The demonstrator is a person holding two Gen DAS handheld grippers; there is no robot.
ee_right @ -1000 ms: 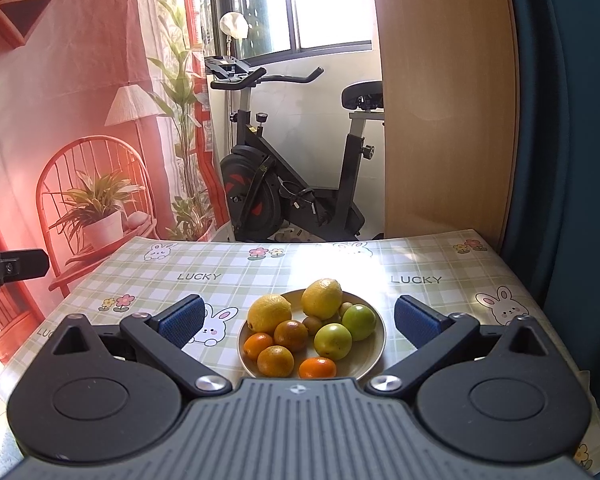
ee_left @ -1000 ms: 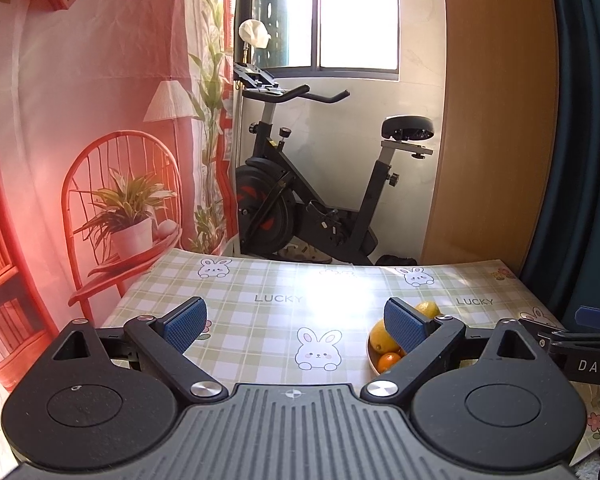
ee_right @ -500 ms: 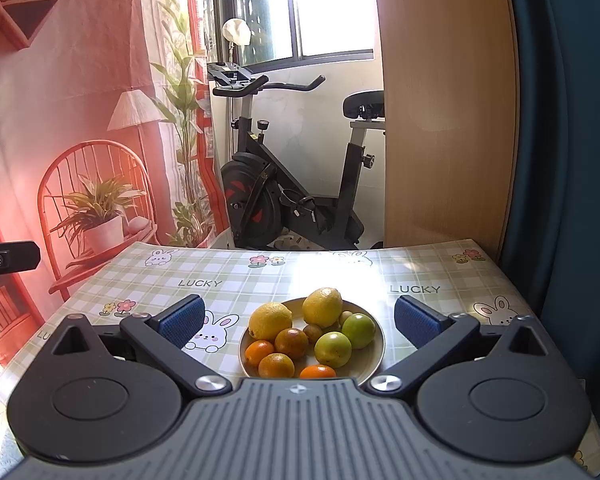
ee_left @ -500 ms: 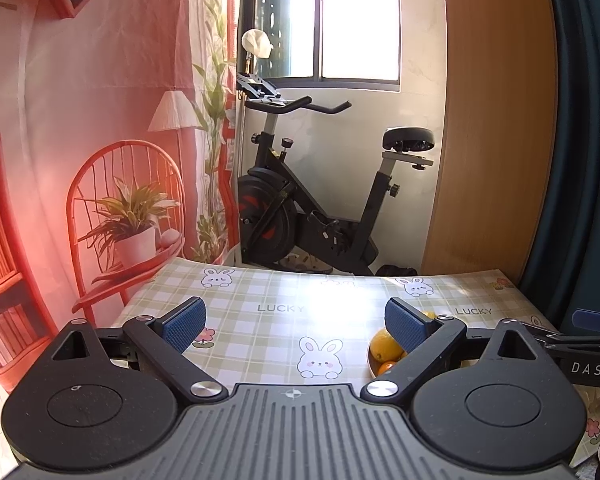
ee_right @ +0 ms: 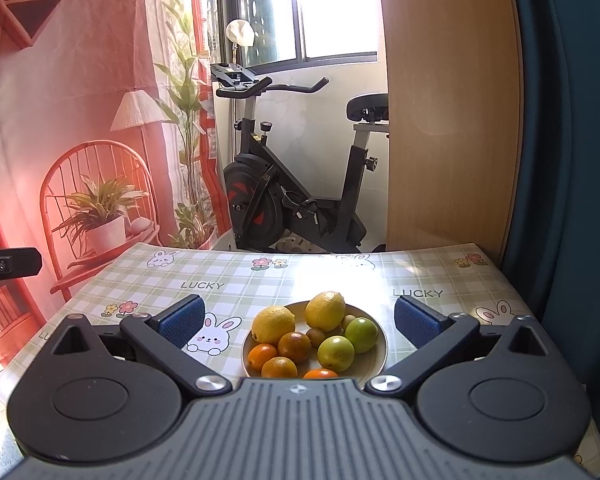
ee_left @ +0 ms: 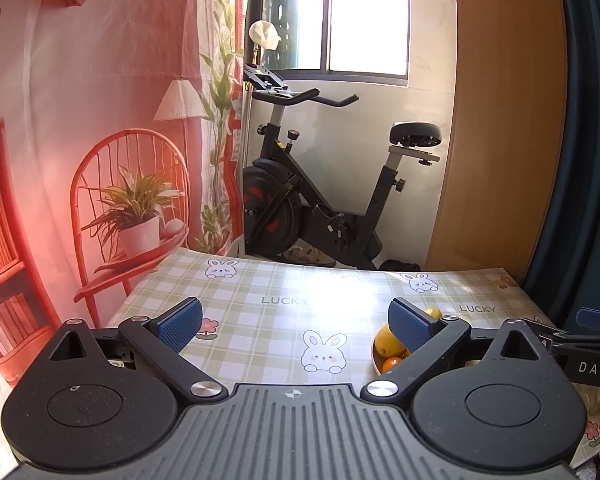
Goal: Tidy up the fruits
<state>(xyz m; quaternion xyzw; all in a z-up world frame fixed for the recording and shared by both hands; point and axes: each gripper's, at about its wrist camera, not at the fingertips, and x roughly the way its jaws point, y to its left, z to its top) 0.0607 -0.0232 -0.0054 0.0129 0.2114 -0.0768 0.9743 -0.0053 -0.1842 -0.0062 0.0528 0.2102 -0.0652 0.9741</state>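
Right gripper (ee_right: 298, 322) spread wide, empty, with bowl (ee_right: 374, 364) just ahead between its fingers, lemons (ee_right: 273, 323), oranges (ee_right: 279, 367) and green fruits (ee_right: 336, 353) all inside; left gripper (ee_left: 296, 326) likewise agape over tablecloth (ee_left: 260, 320); fits fruit gathered or awaiting sorting.

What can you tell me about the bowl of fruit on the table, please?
The bowl is round, shallow and pale, with a dull sheen; its material is hard to tell. It stands upright on the checked tablecloth with bunny prints, in front of the open right gripper, which does not touch it. It holds two lemons at the back, two green fruits on the right, several oranges in front and some small brownish fruits in the middle. In the left wrist view only its left part shows, behind a finger.
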